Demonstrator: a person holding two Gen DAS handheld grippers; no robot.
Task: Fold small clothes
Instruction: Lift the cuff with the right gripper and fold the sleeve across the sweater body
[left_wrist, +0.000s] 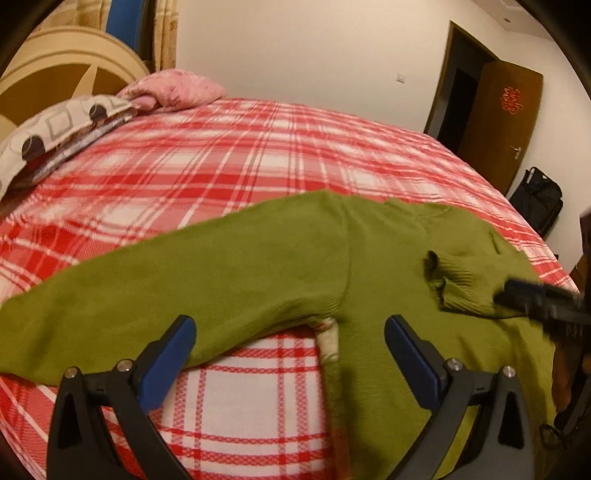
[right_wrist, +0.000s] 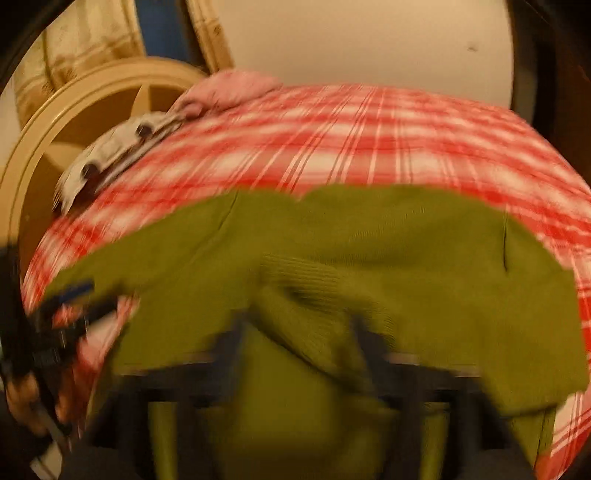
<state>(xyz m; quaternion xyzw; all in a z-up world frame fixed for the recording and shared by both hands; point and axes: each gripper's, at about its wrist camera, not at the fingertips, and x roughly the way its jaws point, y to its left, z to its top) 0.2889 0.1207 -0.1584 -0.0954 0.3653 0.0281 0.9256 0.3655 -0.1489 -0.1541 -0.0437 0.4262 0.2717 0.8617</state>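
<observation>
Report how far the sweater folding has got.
Early. Done: the green sweater lies spread on the plaid bed, one cuff brought onto its body. In hand: the right gripper is at that cuff; the left gripper is open near the armpit. Left: the other sleeve and the body folds.

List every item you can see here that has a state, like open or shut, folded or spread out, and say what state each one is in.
Green sweater: spread on the bed, one sleeve stretched out left, the other sleeve's ribbed cuff folded in over the body.
Left gripper: open, empty, astride the sleeve's lower edge.
Right gripper: blurred, at the cuff; open or shut unclear.
Brown door: open.
Plaid bed cover: spread flat.
</observation>
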